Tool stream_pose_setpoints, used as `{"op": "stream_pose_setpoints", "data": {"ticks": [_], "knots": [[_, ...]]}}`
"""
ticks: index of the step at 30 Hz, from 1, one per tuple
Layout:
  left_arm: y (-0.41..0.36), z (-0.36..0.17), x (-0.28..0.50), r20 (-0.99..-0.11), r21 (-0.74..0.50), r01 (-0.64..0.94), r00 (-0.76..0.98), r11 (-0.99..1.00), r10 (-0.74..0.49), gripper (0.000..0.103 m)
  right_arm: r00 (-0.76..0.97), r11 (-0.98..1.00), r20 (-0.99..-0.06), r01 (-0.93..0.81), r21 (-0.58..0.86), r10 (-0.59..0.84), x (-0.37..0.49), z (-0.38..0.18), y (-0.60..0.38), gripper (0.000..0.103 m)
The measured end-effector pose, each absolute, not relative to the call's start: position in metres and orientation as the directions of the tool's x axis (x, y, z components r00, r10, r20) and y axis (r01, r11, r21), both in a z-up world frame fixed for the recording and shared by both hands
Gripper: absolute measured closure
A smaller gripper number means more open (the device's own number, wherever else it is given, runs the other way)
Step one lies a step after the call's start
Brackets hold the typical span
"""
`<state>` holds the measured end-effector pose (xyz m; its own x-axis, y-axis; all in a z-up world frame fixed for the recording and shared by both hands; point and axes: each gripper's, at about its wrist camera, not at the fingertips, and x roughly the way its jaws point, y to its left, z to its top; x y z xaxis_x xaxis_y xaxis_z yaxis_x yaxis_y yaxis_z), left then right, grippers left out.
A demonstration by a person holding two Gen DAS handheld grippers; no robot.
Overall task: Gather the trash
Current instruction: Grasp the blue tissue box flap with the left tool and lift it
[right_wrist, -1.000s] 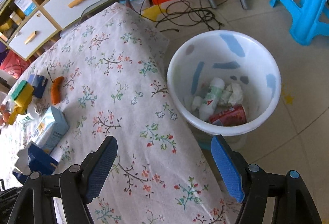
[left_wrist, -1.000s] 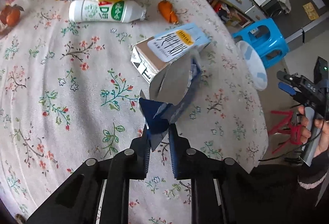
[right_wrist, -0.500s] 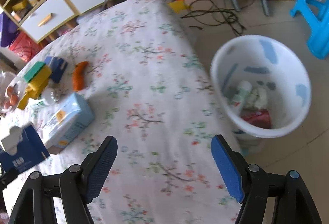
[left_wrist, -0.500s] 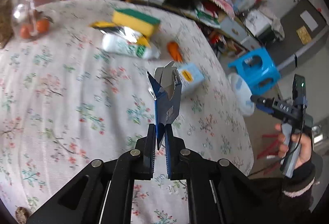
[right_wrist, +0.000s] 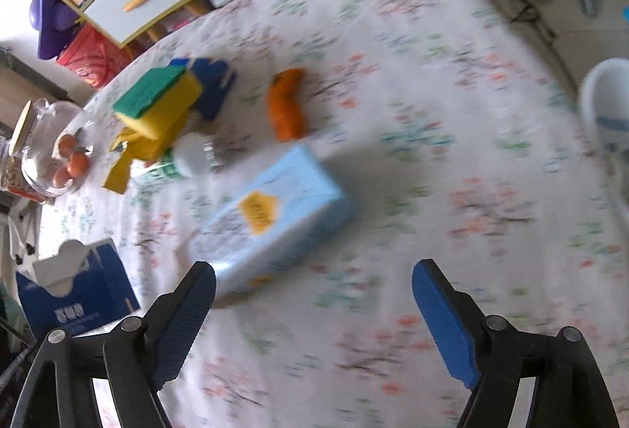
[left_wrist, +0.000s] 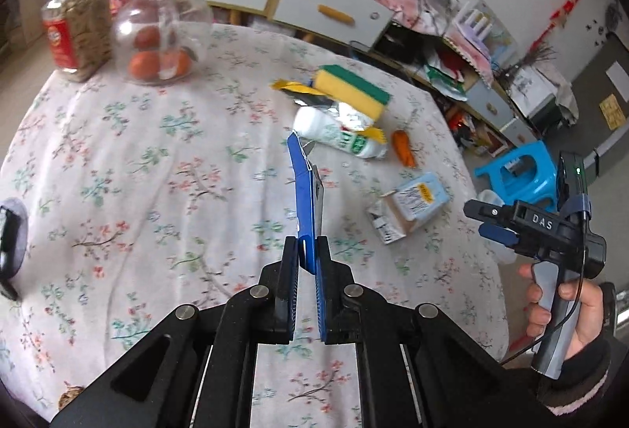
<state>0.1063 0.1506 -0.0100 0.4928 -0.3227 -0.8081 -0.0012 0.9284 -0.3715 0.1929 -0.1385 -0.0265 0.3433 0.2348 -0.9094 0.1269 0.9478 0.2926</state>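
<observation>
One blue carton (left_wrist: 306, 192) is held up above the table, and one light blue carton (left_wrist: 409, 206) lies on the flowered tablecloth (left_wrist: 118, 153). There is one sponge (left_wrist: 352, 94), one white bottle (left_wrist: 338, 137), one carrot (left_wrist: 403, 147) and one crumpled foil wrapper (left_wrist: 314, 98). Two jars stand at the far edge: one glass jar (left_wrist: 161, 27) with three orange fruits inside and one jar of grains (left_wrist: 76, 27). One blue stool (left_wrist: 519, 172) stands on the floor. One white bin (right_wrist: 607, 121) shows at the table's side.
</observation>
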Motion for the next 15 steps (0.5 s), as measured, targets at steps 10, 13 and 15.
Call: {"op": "stream_pose_setpoints", "data": {"ticks": [10,13,15], "knots": [[0.185,-0.035,0.104,-0.848,-0.366,-0.054,0.431,0.929,-0.309,0.093,0.297,0.949,-0.929,0.153,0.276,0.222,0.218,-0.058,-0.091,0.017],[0.189,-0.042,0.106,-0.853,-0.378,-0.061,0.411,0.924,-0.321,0.091,0.288,0.953,-0.936,0.159,0.256,0.204,0.224,-0.065,-0.084,0.017],[0.188,-0.045,0.108,-0.855,-0.382,-0.064,0.402,0.922,-0.327,0.089,0.284,0.957,-0.94,0.158,0.242,0.191,0.227,-0.07,-0.08,0.017]]}}
